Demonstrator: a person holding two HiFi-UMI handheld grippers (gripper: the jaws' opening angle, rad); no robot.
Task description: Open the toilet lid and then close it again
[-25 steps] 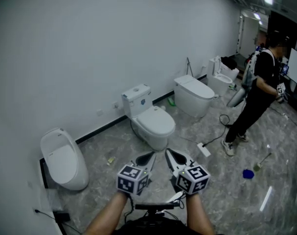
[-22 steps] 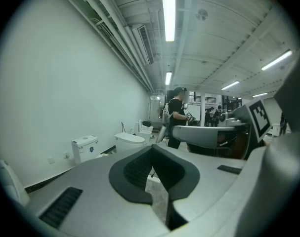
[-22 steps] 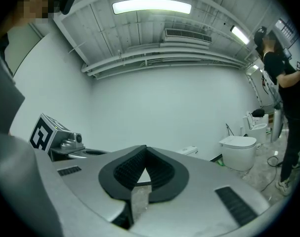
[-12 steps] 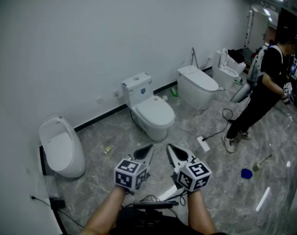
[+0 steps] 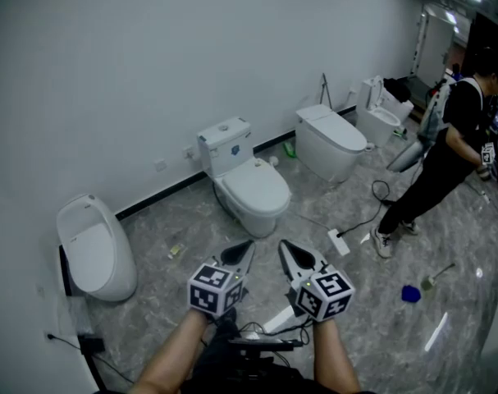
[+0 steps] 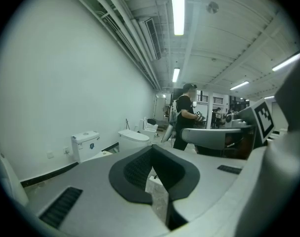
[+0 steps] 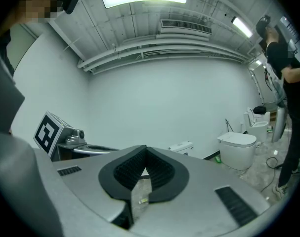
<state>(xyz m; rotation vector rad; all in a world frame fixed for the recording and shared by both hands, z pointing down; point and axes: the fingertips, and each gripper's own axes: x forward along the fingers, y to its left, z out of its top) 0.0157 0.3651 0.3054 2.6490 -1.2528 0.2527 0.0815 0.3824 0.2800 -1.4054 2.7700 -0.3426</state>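
A white two-piece toilet (image 5: 250, 189) stands against the wall straight ahead in the head view, its lid down and its tank (image 5: 225, 146) behind it. The same tank (image 6: 85, 145) shows far off at the left of the left gripper view. Both grippers are held side by side well short of the toilet, over the marbled floor. My left gripper (image 5: 242, 253) is shut with nothing in it. My right gripper (image 5: 286, 250) is shut and empty too. In the right gripper view the tank (image 7: 181, 147) peeks just past the closed jaws.
A white urinal (image 5: 91, 249) hangs at the left. Two more toilets (image 5: 334, 142) (image 5: 381, 115) stand further right along the wall. A person in black (image 5: 441, 158) stands at the right. A power strip with cable (image 5: 339, 242) and a blue object (image 5: 409, 293) lie on the floor.
The view has drifted back and left: the toilet and urinal sit slightly further left and higher in the frame. Both grippers stay shut, side by side.
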